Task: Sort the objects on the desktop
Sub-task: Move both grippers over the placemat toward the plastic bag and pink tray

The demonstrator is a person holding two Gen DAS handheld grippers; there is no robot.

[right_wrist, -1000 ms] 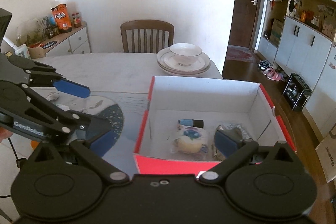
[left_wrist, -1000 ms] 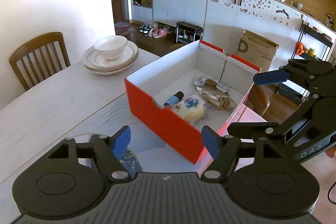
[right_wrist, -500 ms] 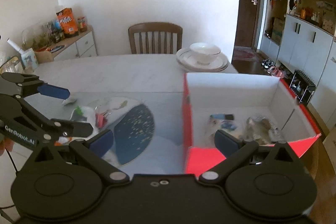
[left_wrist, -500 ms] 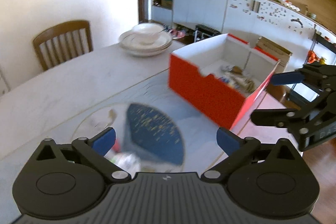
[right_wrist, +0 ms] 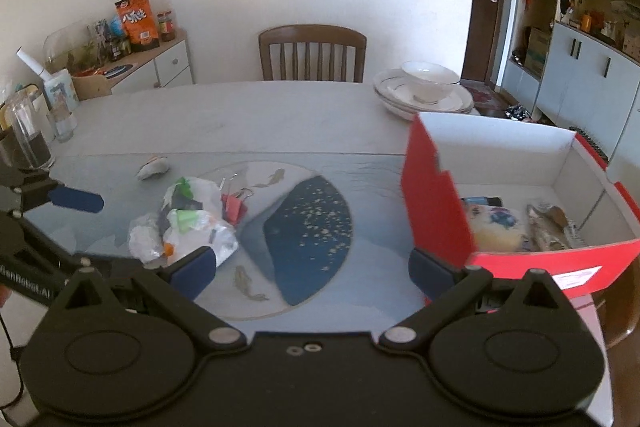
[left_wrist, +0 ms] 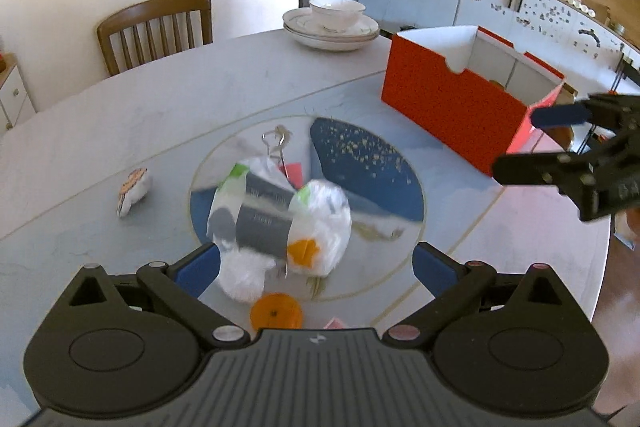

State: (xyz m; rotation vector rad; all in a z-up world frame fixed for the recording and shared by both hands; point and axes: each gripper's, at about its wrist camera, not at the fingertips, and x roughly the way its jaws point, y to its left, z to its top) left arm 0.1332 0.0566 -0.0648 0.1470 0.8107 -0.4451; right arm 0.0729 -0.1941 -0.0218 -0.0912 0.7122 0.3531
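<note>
Two grippers are in our hands above the round table [left_wrist: 168, 115], and both stand wide apart with nothing between the fingers. Our left gripper [left_wrist: 316, 263] hangs over a heap of clear plastic packets [left_wrist: 280, 211] printed in green, grey and orange; the heap lies on the pale ring of the table's centre inlay, beside the dark blue speckled patch [left_wrist: 368, 163]. The blue pads sit to either side of the heap's near edge without touching it, as far as we can tell through the blur. A red binder clip [right_wrist: 234, 205] with wire handles lies against the far side of the heap, and a small orange disc [left_wrist: 275, 311] lies just in front of it. A small crumpled wrapper [left_wrist: 134, 191] rests apart, left of the inlay in the left wrist view.

Our right gripper [right_wrist: 312, 267] hovers over the blue patch, its fingers spread and empty. To its right stands the red box [right_wrist: 436, 203] with white inner walls; inside we see a round bun in a printed wrapper [right_wrist: 496, 227], a brown crinkled packet [right_wrist: 552, 227] and a small dark tube [right_wrist: 482, 201] behind the bun. Stacked plates with a bowl [right_wrist: 428, 87] sit at the table's far edge, near a wooden chair [right_wrist: 312, 53]
</note>
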